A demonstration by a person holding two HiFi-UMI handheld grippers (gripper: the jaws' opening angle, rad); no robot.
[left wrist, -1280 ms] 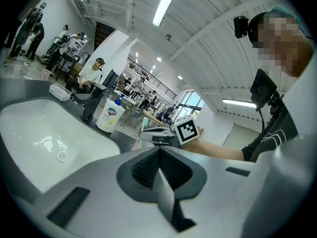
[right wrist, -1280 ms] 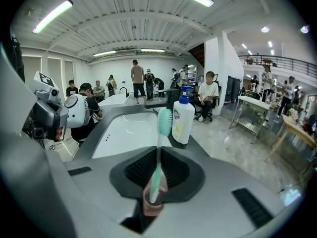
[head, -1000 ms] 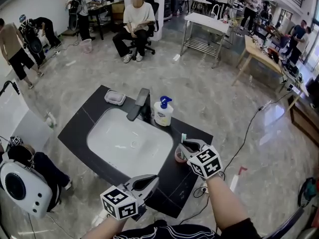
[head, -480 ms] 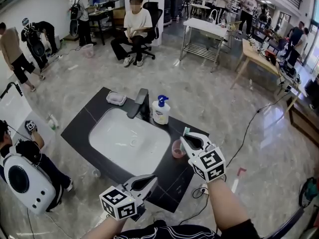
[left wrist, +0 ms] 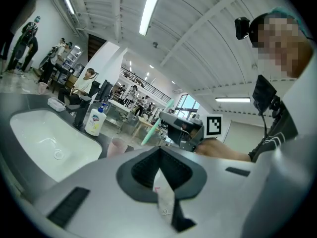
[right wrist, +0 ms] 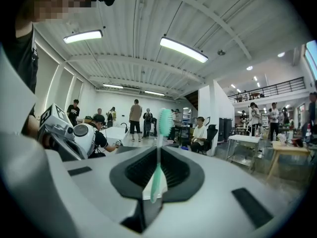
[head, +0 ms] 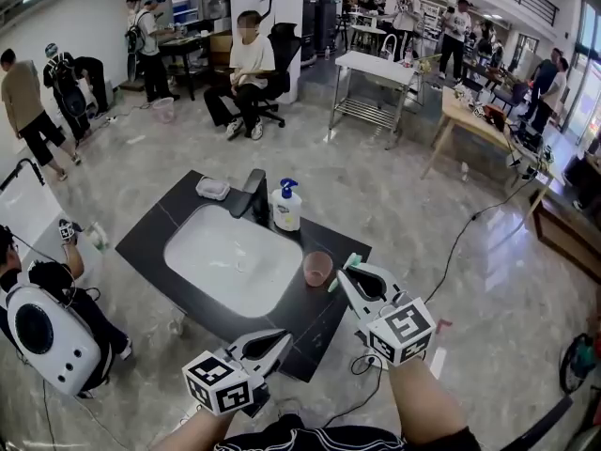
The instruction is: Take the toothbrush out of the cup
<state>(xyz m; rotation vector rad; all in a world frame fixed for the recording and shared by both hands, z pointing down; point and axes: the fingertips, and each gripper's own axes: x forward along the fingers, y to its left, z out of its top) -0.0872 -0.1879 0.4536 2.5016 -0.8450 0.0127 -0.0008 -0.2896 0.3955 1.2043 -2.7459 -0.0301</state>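
The right gripper [head: 349,272] sits at the lower centre-right of the head view, its jaws clamped on a mint-green toothbrush [right wrist: 158,148]. In the right gripper view the brush stands upright between the jaws, with the bristle head at the top, above the jaw tips. It is clear of the pink cup [head: 317,268], which stands upright just to the left of the gripper's tips, on the dark counter [head: 160,228] beside the white basin [head: 202,252].

The left gripper [head: 280,340] is at the bottom centre of the head view, near the counter's front edge. Its jaws are together with nothing between them.

Each gripper carries a cube with black-and-white square markers [head: 404,331]. These show patterns only, no letters.

Behind the basin stands a white pump bottle [head: 285,206] with a blue pump. Its label carries blue print that is too small to read. A dark faucet [head: 250,194] is just left of the bottle, and a small white dish [head: 212,189] lies at the counter's upper left corner.

People stand and sit around tables across the upper part of the frame.
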